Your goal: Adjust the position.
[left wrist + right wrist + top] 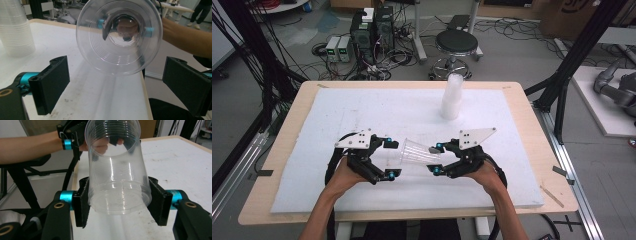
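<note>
Jaws of the right gripper (120,202) clamp an empty clear cup (117,175); left gripper (117,82) gapes wide.

Right gripper (120,202) fingers (83,203) clamp a clear plastic cup (117,172).

Grey floor (512,55) — black stool (457,44)

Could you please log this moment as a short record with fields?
held item: clear plastic cup, lying on its side above the table, mouth toward the left gripper
right gripper: shut on the cup's base end
left gripper: jaws open, wide of the cup's rim, not touching
other items: stack of clear cups, upright at the far side
surface: white foam board on a wooden table
</note>
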A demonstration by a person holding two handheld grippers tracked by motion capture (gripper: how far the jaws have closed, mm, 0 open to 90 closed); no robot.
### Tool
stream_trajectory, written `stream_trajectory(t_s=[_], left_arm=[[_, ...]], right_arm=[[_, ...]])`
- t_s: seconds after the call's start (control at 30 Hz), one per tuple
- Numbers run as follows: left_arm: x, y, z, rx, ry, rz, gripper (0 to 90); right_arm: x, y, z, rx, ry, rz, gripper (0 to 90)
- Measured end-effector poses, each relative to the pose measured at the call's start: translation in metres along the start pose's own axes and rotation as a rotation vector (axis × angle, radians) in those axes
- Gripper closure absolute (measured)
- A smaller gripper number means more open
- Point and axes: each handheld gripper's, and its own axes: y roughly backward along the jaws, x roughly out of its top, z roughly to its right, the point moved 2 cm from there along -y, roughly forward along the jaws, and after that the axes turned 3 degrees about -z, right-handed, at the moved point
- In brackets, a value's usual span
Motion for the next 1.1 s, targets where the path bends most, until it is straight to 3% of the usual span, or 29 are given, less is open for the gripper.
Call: stream_trajectory(t_s=[0.27,1.1], left_arm=[[0.005,-0.012,0.001,-0.023,0.005,0.041,7.4],[0.016,-0.038,0.005,-0.05,-0.002,0.121,7.8]], right_arm=[[-0.001,0.005,0.0,0.011,0.003,0.05,42.6],[-0.001,0.006,0.0,0.026,0.018,0.076,42.6]])
